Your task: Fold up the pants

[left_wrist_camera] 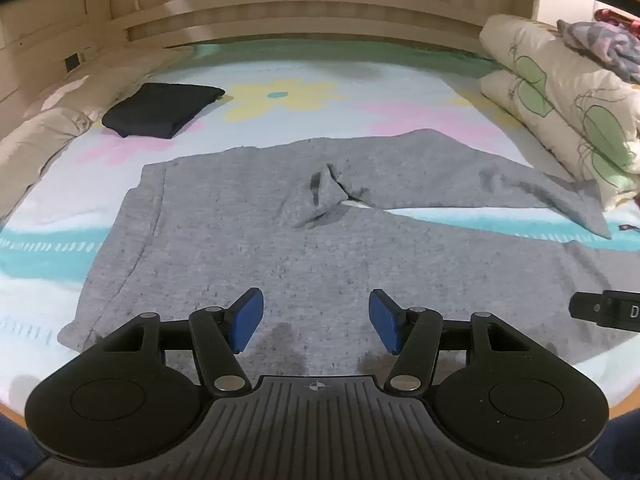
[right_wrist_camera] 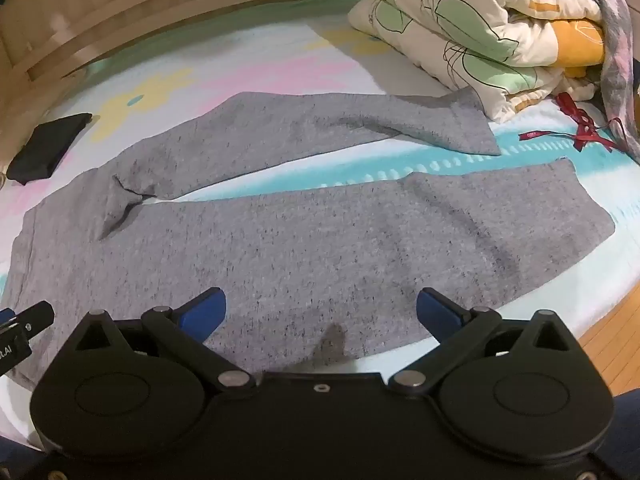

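Nearest in the left wrist view, the left gripper [left_wrist_camera: 316, 320] hovers with its blue pads [left_wrist_camera: 249, 319] spread apart above the near edge of the grey pants [left_wrist_camera: 256, 240]. The right gripper [right_wrist_camera: 322, 314] likewise has its jaws wide, poised over the lower leg with nothing between them. The pants lie flat on the flowered bedsheet [left_wrist_camera: 52, 208], waistband to the left, the two legs parted in a narrow V toward the right, with a small pucker at the crotch [left_wrist_camera: 328, 192]. Beyond, a folded dark garment [left_wrist_camera: 160, 110] rests near the far left. A folded quilt [right_wrist_camera: 472, 28] sits far right, its edge seemingly touching the upper leg's hem. Red ribbon [right_wrist_camera: 580, 128] lies beside it.
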{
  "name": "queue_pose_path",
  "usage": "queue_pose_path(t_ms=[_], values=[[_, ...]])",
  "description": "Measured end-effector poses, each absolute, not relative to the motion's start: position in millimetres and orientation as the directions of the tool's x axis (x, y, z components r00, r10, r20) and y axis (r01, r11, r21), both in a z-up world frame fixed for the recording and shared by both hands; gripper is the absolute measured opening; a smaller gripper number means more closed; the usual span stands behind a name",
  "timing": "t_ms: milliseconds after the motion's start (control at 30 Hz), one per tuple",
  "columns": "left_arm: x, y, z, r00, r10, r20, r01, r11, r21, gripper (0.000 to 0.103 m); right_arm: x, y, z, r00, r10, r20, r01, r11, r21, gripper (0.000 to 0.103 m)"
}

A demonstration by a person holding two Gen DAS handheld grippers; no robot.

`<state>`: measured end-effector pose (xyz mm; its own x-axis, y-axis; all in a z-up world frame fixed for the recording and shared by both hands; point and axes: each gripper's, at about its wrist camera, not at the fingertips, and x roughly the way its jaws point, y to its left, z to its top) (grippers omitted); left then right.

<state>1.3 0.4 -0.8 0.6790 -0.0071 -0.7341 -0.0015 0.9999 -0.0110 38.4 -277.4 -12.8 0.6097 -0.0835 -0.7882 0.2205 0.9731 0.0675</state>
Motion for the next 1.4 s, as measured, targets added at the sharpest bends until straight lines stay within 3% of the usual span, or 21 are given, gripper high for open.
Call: queue_pose_path(t_ms=[1400], values=[[1.5, -4.7, -11.9, 0.645, 0.01, -0.764, 0.015, 1.0, 0.026, 0.057, 38.1, -274.1, -16.3, 0.601, -0.071, -0.796, 0.209, 0.975, 0.071, 0.102]])
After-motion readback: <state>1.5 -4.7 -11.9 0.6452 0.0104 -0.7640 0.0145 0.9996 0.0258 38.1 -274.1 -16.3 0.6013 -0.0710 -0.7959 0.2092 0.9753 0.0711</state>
